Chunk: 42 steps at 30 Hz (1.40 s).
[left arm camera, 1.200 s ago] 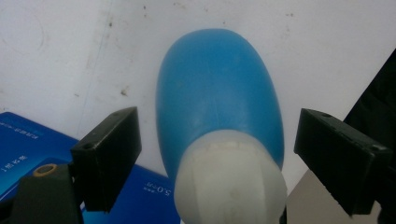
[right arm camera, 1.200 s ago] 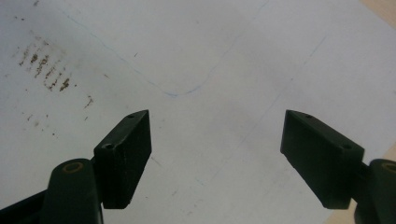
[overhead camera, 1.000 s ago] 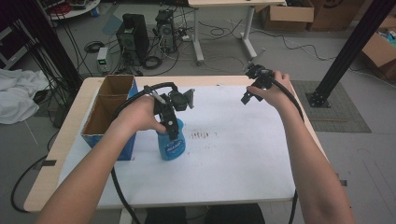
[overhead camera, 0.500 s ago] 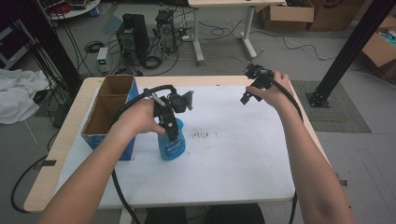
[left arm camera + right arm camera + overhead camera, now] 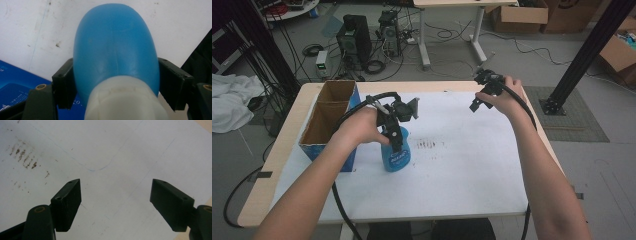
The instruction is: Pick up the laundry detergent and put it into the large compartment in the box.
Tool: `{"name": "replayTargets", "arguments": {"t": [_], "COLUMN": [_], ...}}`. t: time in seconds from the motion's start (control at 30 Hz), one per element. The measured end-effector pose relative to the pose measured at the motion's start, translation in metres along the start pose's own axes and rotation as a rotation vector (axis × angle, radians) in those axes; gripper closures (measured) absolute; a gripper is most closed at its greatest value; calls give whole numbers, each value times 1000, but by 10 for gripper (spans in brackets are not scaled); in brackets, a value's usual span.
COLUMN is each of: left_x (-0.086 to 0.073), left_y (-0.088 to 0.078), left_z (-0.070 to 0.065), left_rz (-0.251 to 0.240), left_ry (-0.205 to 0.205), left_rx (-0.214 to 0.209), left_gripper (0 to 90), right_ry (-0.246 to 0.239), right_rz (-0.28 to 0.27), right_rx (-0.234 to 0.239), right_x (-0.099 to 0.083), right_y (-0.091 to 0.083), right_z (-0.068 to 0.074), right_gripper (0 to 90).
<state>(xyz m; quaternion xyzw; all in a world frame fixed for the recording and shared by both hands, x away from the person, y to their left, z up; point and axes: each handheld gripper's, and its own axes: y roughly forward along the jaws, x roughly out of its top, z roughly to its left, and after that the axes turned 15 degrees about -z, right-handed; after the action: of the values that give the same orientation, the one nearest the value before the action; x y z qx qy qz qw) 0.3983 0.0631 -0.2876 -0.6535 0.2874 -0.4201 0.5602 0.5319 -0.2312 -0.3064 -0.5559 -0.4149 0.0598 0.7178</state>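
So the blue spray bottle (image 5: 395, 154) stands upright on the white sheet (image 5: 462, 170) near its left edge, just beside the blue cardboard box (image 5: 329, 125). From the high view you can see the left gripper (image 5: 396, 135) coming down over the bottle's top. The left gripper view gets you what that one can't: both black pads pressed on the bottle's (image 5: 116, 47) blue shoulder, just above its white collar (image 5: 123, 100). Compared with a second ago those jaws have just been closing in on the bottle, and the bottle hasn't moved.

The right gripper (image 5: 479, 97) hangs above the sheet's far right corner, and its own view shows its jaws spread wide, brown smudges (image 5: 23, 155) on the sheet below.

There's white lettering on the bottle, too small to read.
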Motion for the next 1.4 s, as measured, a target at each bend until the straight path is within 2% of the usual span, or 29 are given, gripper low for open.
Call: {"name": "replayTargets", "arguments": {"t": [0.47,1.4], "left_x": [-1,0], "left_y": [0,0], "left_z": [1,4], "left_rz": [1,-1], "left_ry": [-10,-39], "left_rx": [-12,-3], "left_gripper": [310,365], "right_ry": [-2,3], "right_rz": [4,5], "right_rx": [1,1], "right_x": [0,0], "right_y": [1,-1], "right_z": [1,2], "right_gripper": [251,256]}}
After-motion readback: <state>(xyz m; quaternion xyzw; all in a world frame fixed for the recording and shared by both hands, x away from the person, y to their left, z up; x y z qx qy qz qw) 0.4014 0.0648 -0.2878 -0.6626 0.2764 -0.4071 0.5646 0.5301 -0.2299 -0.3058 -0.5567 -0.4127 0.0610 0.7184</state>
